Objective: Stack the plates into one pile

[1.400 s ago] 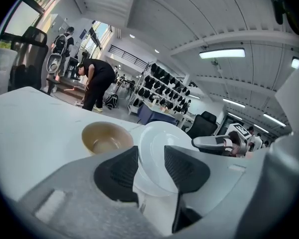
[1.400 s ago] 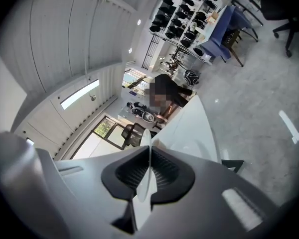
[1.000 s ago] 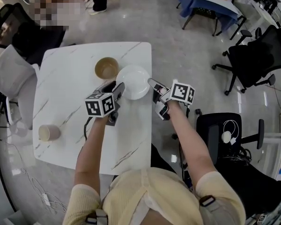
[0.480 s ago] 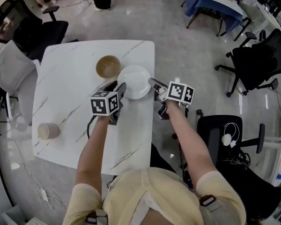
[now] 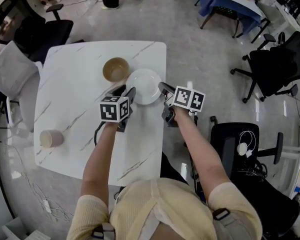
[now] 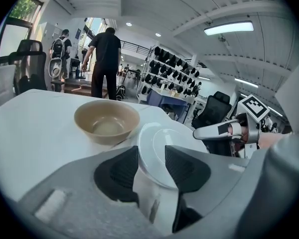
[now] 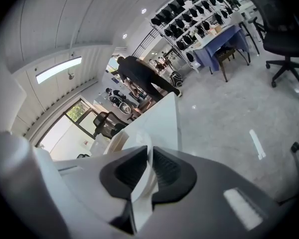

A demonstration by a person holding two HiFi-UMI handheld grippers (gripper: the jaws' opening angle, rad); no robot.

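The white plate (image 5: 143, 85) lies flat on the marble tabletop (image 5: 70, 84) near its right edge, just beside a tan bowl (image 5: 115, 70). It sits between the two tongs. The left tongs (image 5: 126, 91) reach in from the plate's near-left side, jaws apart with the rim between the pads. The right tongs (image 5: 162, 90) straddle the opposite rim at the tabletop's edge. Their jaws have just been opening and now stand narrowly apart, with the thin rim running between them. A tan cup (image 5: 51, 139) stands well apart at the near-left.
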